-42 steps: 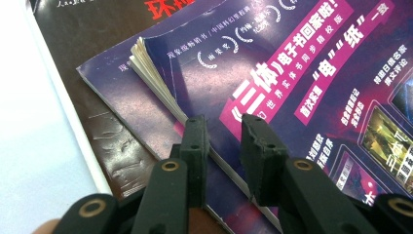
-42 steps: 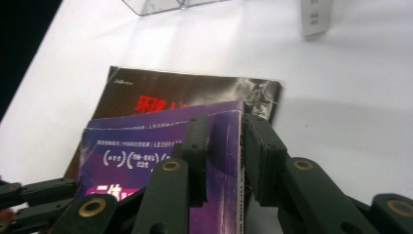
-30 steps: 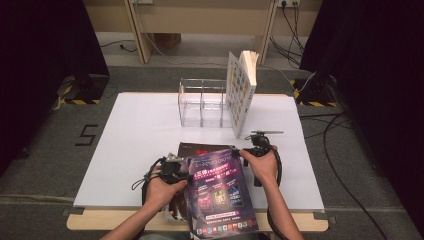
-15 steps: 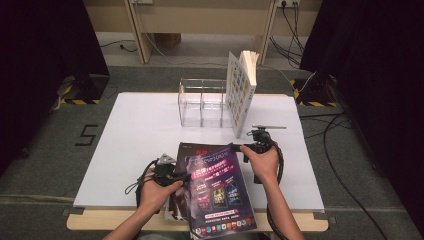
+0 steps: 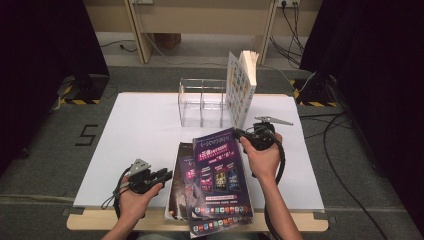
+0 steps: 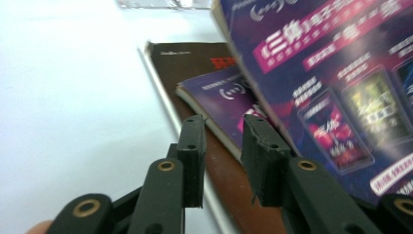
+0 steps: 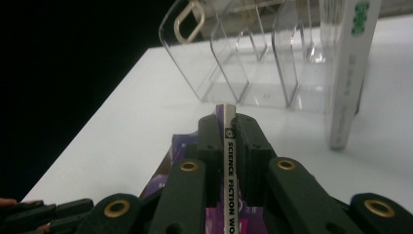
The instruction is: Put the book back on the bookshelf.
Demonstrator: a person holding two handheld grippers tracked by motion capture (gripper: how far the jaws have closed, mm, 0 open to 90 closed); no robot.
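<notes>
Nearest the bench's front edge (image 5: 150,226), left gripper (image 5: 161,176) in the left hand (image 5: 131,199), off to the left of the magazine pile, jaws apart with nothing between them, just opened a little further. From the left gripper view, black jaw tips hovering over the corner of a purple magazine (image 6: 221,105) lying on a dark brown one (image 6: 195,53), no pad touching either. Beside that, the top magazine (image 5: 220,180), purple cover with bright panels, lifted and tilted, near end hanging past the bench front, far end raised. Holding it at that far right corner: right gripper (image 5: 241,134), right hand (image 5: 262,157) wrapped around the body, grey plate on top. Jaws clamped on the magazine's spine, just closed tighter; in the right gripper view the white spine with black lettering sits squeezed between both pads (image 7: 246,146). Underneath in the high view, two more magazines (image 5: 182,180) flat on the white bench surface. Farther back, a clear acrylic divider rack (image 5: 202,102), compartments empty. Against its right end, an upright book (image 5: 241,85), pale cover with a grid of small pictures, leaning slightly. Beyond the bench, grey floor and cables.
</notes>
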